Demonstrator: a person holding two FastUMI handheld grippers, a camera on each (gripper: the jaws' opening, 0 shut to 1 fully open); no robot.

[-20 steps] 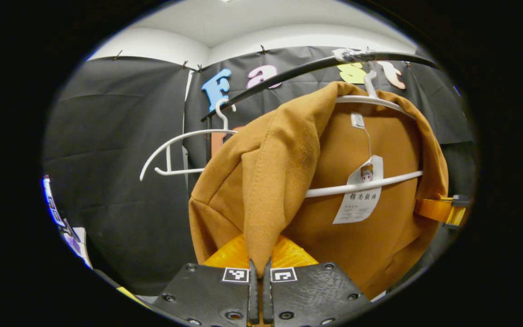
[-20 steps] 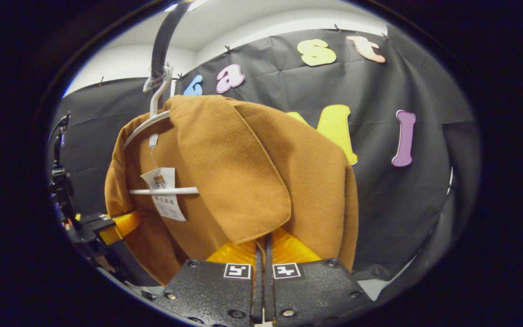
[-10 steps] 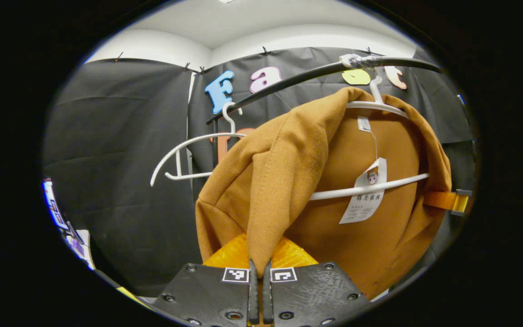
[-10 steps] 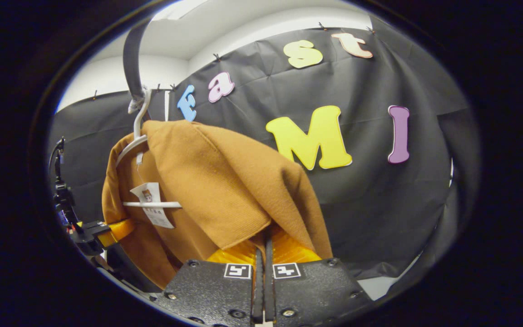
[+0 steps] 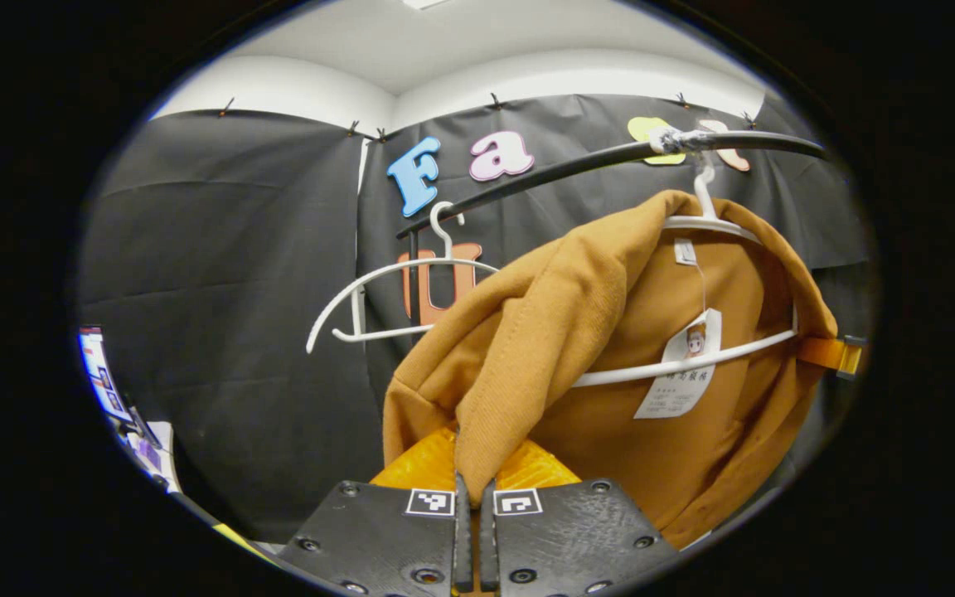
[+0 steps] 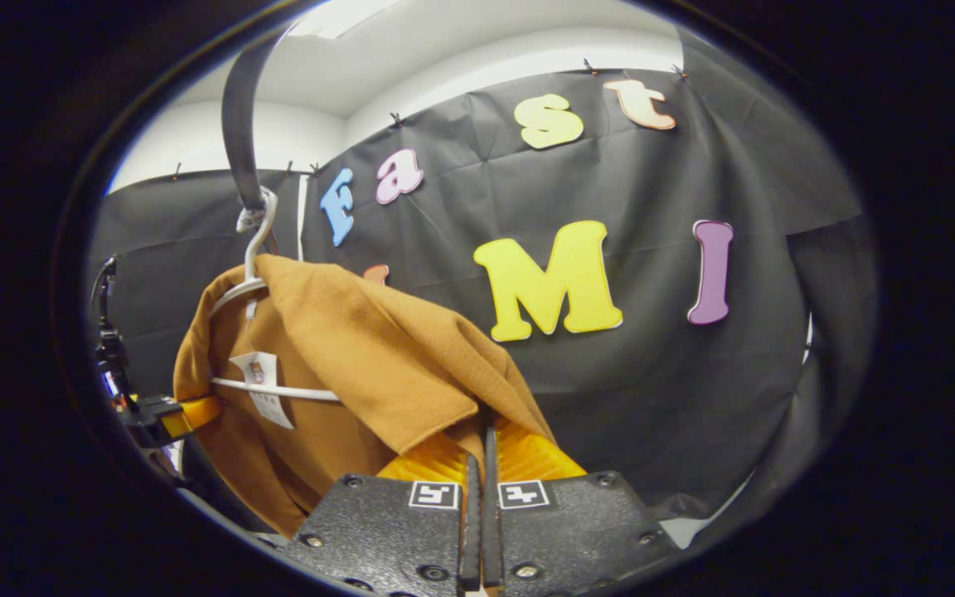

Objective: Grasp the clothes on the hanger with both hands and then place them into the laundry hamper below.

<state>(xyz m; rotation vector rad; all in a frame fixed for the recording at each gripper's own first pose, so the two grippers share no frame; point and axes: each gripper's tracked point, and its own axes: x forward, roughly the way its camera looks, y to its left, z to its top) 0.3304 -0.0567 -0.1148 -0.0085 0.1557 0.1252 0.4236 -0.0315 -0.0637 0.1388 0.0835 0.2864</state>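
Pulling a brown garment (image 5: 610,348) off its white hanger (image 5: 685,365), both grippers' jaws pinching cloth.
Collar may snag the hanger's shoulders; hook (image 5: 703,178) could slip off the rail (image 5: 577,162).

The left gripper (image 5: 474,497) has its fingers pressed together on a fold of the brown garment (image 5: 610,348), pointing up and forward. The right gripper (image 6: 482,464) is likewise clamped on the garment's other edge, seen far right in the left gripper view.
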